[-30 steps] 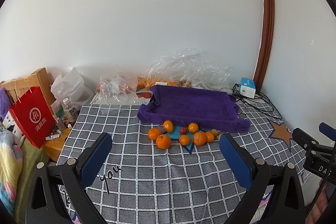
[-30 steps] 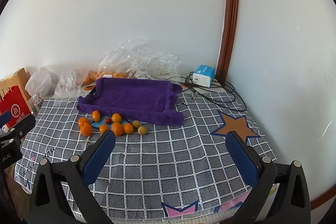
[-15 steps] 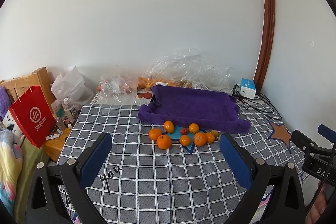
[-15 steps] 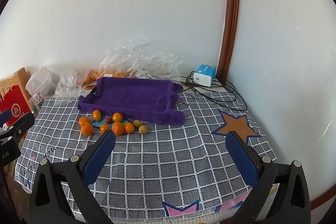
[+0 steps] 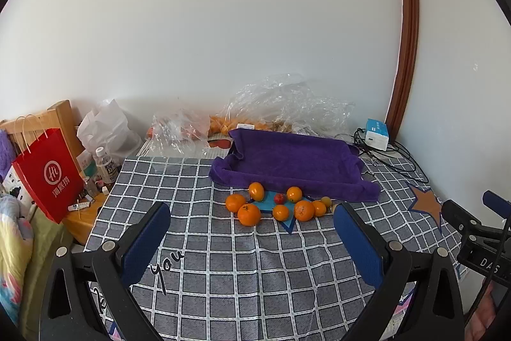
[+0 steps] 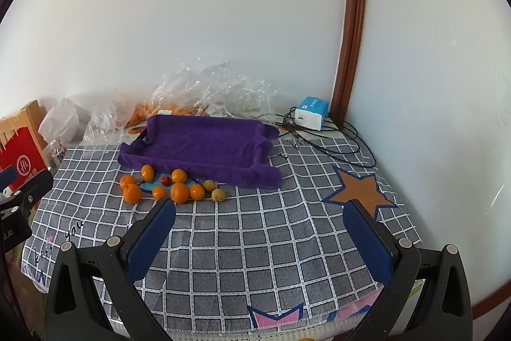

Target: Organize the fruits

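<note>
Several oranges (image 5: 248, 214) (image 6: 132, 192), a small red fruit (image 5: 279, 198) (image 6: 165, 180) and two yellow-green fruits (image 6: 218, 194) lie in a cluster on the checked tablecloth (image 5: 242, 264), just in front of a purple towel-lined tray (image 5: 293, 160) (image 6: 199, 144). My left gripper (image 5: 252, 219) is open and empty, hovering short of the cluster. My right gripper (image 6: 260, 214) is open and empty, to the right of the fruits. The right gripper's body (image 5: 472, 232) shows at the right edge of the left wrist view.
Crumpled clear plastic bags (image 5: 287, 104) with more oranges lie behind the tray. A blue-white box (image 6: 311, 112) with black cables sits at the back right. A red paper bag (image 5: 48, 174), bottles and a wooden chair stand left of the table. Walls close the back and right.
Both grippers have drifted slightly closer to the fruit cluster; the fruits and tray have not moved.
</note>
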A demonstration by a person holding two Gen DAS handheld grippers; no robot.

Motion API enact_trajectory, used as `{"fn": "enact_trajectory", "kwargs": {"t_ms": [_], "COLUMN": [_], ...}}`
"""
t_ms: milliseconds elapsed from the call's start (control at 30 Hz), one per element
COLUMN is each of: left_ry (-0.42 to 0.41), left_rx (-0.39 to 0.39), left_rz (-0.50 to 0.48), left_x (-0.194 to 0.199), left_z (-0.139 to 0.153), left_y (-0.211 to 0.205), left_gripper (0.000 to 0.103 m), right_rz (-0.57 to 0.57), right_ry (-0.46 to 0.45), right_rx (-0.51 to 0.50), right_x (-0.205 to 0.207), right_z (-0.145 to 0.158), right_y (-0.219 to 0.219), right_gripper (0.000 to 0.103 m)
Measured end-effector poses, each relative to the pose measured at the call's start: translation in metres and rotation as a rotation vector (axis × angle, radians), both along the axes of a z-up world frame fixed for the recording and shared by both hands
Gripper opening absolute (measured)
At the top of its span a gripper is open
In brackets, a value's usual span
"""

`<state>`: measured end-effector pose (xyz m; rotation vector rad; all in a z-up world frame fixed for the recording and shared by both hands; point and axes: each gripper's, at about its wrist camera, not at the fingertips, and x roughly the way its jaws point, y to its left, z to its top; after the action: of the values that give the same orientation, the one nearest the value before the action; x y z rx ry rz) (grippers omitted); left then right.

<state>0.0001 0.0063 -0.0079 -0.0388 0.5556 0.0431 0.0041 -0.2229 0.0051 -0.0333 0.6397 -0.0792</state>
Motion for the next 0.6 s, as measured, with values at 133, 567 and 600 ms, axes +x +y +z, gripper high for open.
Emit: {"fn": "enact_trajectory", "kwargs": {"t_ms": [133,567,600], "left_ry": [0.007,0.033,0.038], "left_rx": [-0.003,-0.017,-0.019], "left_rz": [0.0,-0.002,-0.003], "left_x": [0.003,0.023,0.027], "left_z": [-0.002,-0.016,-0.019], "left_y": [0.0,0.01,0.011], "left_gripper": [0.103,0.103,0.103], "right_rz": [0.001,-0.001,0.0], "right_ry": [0.001,0.017,0.019], "right_rx": [-0.01,-0.008,-0.002], "right_x": [0.001,0.015,0.017], "right_z": [-0.002,-0.021,-0.024], "right_y": [0.001,0.006,0.006], "right_gripper": [0.103,0.103,0.103]}}
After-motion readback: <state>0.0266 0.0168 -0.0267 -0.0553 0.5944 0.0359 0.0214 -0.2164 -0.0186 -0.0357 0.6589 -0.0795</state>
